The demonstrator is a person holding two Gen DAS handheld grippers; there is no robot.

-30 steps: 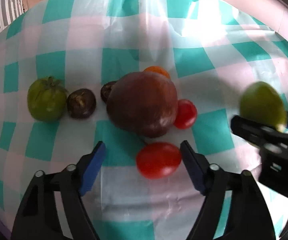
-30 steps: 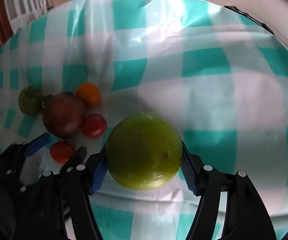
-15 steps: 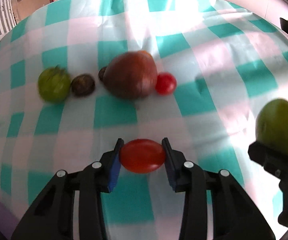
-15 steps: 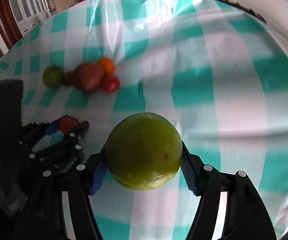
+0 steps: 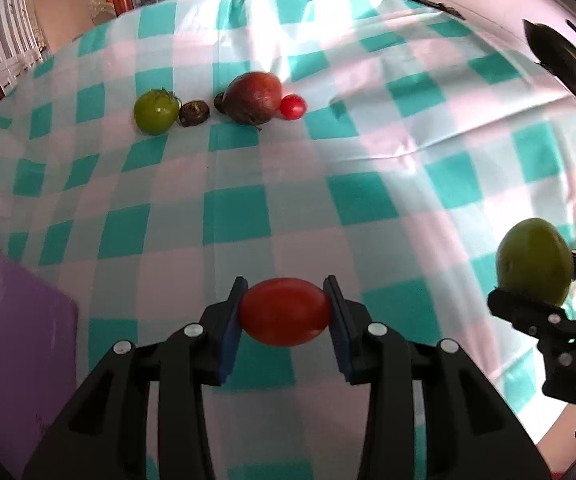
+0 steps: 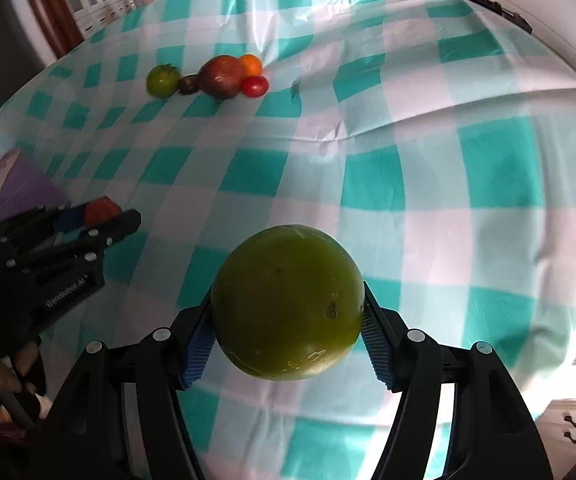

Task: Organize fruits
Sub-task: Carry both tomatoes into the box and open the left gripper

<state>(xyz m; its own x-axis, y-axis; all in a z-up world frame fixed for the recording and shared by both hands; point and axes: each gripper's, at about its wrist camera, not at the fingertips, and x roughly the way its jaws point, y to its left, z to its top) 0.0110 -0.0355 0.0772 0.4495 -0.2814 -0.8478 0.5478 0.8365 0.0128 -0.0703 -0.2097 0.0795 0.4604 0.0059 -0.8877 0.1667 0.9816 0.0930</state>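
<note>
The left gripper (image 5: 286,312) is now clamping the red tomato (image 5: 284,311), lifted clear of the pile. The right gripper (image 6: 286,316) is still carrying the green tomato (image 6: 288,302), so both are probably heading off for sorting.

Red tomato (image 5: 284,311) and big green tomato (image 6: 288,302) clamped aloft; others (image 5: 253,97) clustered on cloth.
</note>
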